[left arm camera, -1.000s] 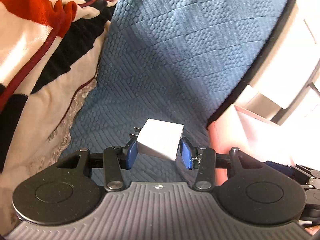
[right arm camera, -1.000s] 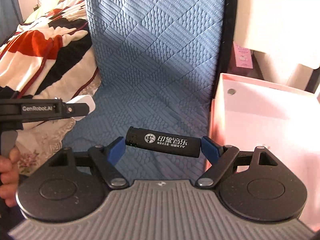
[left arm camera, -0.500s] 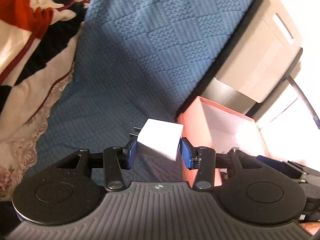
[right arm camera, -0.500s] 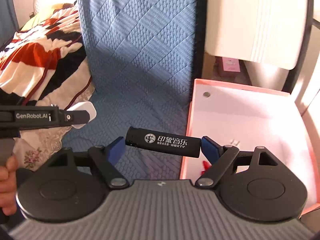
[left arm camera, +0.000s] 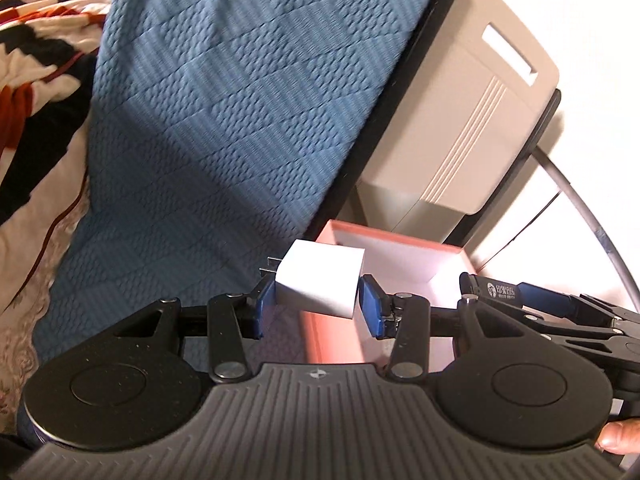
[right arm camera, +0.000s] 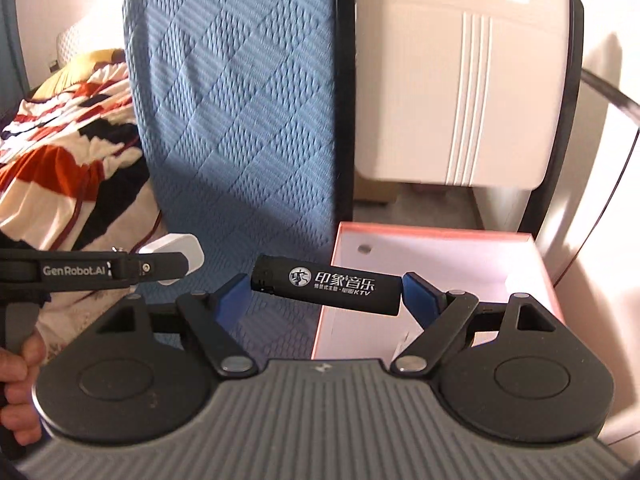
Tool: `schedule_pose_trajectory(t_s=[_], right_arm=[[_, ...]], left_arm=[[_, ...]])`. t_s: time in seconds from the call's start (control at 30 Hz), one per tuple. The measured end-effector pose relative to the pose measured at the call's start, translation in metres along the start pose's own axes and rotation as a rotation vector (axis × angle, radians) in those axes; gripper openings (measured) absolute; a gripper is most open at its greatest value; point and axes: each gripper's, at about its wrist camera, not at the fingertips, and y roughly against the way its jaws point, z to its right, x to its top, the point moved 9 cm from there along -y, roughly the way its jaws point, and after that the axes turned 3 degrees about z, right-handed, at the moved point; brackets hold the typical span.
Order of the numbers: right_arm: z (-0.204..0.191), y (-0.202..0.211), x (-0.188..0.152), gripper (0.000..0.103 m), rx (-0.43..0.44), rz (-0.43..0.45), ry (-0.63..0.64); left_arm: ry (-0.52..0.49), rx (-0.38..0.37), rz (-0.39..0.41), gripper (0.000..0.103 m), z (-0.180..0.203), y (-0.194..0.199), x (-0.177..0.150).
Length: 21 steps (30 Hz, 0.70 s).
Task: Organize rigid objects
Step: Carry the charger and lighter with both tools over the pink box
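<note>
Over the pink box [right arm camera: 440, 256], jaws pinch a white charger [left arm camera: 320, 282] and black lighter [right arm camera: 326, 285].

Both tongs and loads nearer the pink box [right arm camera: 436, 236] than before

Blue quilted cover [left arm camera: 224, 120] fills the centre toward 11 o'clock. Patterned red, black and cream blanket [left arm camera: 36, 80] lies at 9 o'clock. Beige ribbed cabinet [left arm camera: 460, 120] stands at 2 o'clock, black frame [right arm camera: 344, 100] beside it.
</note>
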Motion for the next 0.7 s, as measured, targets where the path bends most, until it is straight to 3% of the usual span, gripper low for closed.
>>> schedule_pose_trajectory(t_s=[0.27,0.7], right_arm=[[0.025,0.014,0.018,0.085,-0.004,0.05,0.011],[0.093,0.009,-0.007,0.085,-0.043,0.028,0.023]], left_arm=[[-0.033,-0.043,0.02,0.05,0.048,-0.007,0.016],[-0.064,-0.079,-0.04,0.048,0.121,-0.05,-0.006]])
